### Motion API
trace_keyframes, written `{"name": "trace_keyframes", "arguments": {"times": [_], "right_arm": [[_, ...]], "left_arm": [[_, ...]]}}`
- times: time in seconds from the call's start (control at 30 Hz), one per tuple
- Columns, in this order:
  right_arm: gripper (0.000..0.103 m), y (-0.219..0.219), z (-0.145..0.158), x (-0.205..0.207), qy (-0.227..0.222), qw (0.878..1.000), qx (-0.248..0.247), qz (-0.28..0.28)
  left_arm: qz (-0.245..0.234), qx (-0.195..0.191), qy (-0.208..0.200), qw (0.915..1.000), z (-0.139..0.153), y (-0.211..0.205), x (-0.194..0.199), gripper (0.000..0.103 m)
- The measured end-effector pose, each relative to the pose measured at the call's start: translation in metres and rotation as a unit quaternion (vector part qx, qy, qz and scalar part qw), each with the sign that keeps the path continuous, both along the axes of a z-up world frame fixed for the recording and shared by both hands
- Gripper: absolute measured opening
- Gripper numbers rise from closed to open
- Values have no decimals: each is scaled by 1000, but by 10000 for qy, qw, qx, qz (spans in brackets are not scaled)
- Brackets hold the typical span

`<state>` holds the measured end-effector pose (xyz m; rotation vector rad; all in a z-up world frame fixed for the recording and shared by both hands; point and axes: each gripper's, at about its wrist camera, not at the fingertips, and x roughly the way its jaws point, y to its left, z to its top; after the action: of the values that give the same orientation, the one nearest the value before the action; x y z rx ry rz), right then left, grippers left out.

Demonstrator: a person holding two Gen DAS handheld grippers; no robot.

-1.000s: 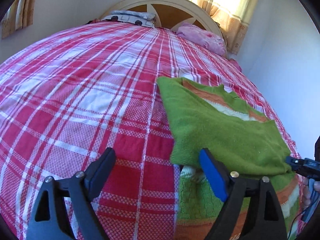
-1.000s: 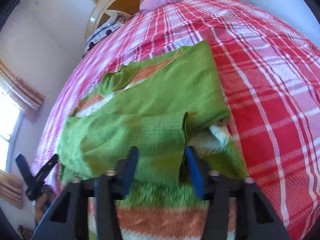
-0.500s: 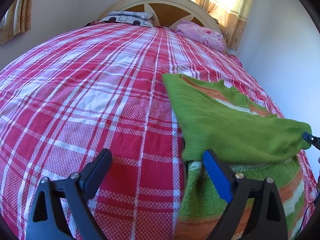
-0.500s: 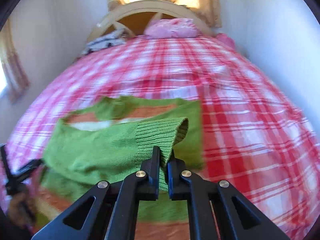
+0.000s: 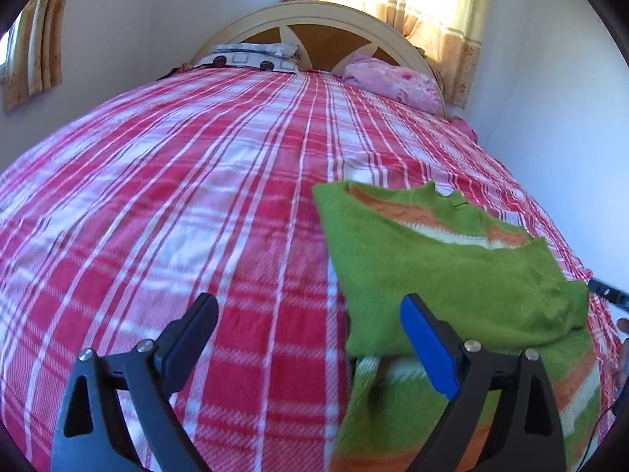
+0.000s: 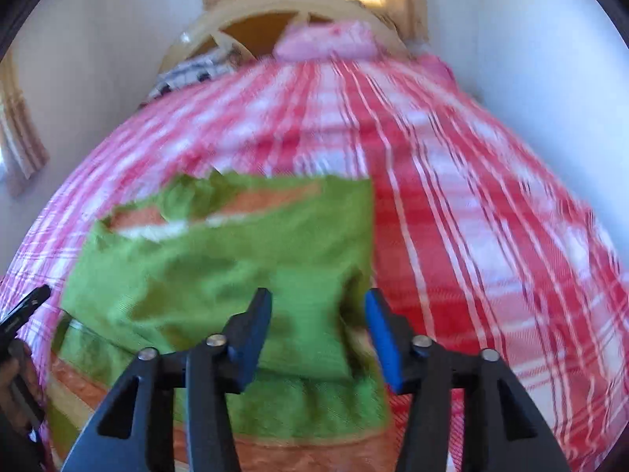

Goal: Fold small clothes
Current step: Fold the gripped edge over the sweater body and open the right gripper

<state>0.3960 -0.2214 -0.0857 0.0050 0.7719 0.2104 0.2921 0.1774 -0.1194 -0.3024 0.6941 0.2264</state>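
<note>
A small green sweater (image 5: pixel 452 283) with orange and cream stripes lies on the red plaid bed (image 5: pixel 196 216), its sleeve folded across the body. My left gripper (image 5: pixel 310 334) stands wide open and holds nothing, its blue pad (image 5: pixel 428 350) over the sweater's left edge. In the blurred right wrist view, my right gripper (image 6: pixel 318 314) hovers over the sweater (image 6: pixel 220 267). Its jaws are opening, and nothing is pinched between them. The right gripper's tip (image 5: pixel 607 295) shows at the sweater's right side. The left gripper's tip (image 6: pixel 23 310) shows at the far left.
A pink pillow (image 5: pixel 393 82) and a patterned pillow (image 5: pixel 251 57) lie by the cream headboard (image 5: pixel 314 19). A white wall (image 5: pixel 550 137) runs close along the bed's right side. Plaid blanket stretches left of the sweater. A hand (image 6: pixel 11 369) shows at the left edge.
The right gripper had shut on the sleeve cuff and lifted it; now its jaws have parted and the sleeve lies on the sweater's body. The left gripper has stayed put, open.
</note>
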Motion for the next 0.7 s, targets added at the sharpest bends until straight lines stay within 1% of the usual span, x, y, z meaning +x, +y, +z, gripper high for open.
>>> {"name": "trace_keyframes", "arguments": {"times": [0.03, 0.1, 0.13, 0.2, 0.23, 0.27, 0.3, 0.33, 0.4, 0.47, 0.5, 0.53, 0.6, 0.63, 0.7], "right_arm": [[52, 13, 2, 1, -8, 9997, 57, 246], [52, 32, -3, 5, 131, 9977, 153, 642], [52, 45, -10, 8, 282, 9951, 244, 916], [52, 58, -26, 14, 528, 9914, 244, 1177], [52, 59, -39, 23, 791, 9910, 204, 1059], [52, 52, -49, 30, 967, 9907, 331, 903], [52, 40, -54, 34, 981, 9903, 618, 760], [52, 24, -55, 38, 904, 9906, 860, 563], [52, -3, -55, 43, 825, 9915, 1002, 108], [52, -19, -53, 44, 845, 9901, 1119, -63], [52, -19, -50, 42, 828, 9903, 1116, -68], [52, -13, -43, 39, 750, 9928, 928, -55], [52, -1, -32, 32, 498, 9982, 319, -82], [52, 8, -26, 29, 319, 9994, 117, -68], [52, 15, -19, 28, 210, 9992, 299, 178]], "left_arm": [[-6, 25, 38, 10000, 0, -2, 5, 96], [-41, 100, 145, 9998, -6, -6, 15, 96], [-69, 160, 263, 9995, -11, -9, 20, 96], [-114, 302, 523, 9981, -23, -14, 26, 96], [-139, 281, 607, 9977, -28, -15, 28, 96], [-138, 275, 591, 9978, -28, -15, 27, 98], [-113, 294, 569, 9979, -27, -14, 25, 101], [-92, 314, 589, 9977, -28, -15, 25, 103], [-127, 291, 664, 9973, -31, -14, 27, 103], [-101, 317, 680, 9971, -32, -15, 27, 103], [-87, 346, 676, 9971, -32, -17, 27, 103], [-69, 409, 673, 9969, -32, -18, 27, 103], [-48, 464, 663, 9967, -32, -20, 26, 103], [-42, 473, 663, 9967, -32, -20, 26, 103], [-35, 464, 656, 9968, -32, -20, 26, 103]]}}
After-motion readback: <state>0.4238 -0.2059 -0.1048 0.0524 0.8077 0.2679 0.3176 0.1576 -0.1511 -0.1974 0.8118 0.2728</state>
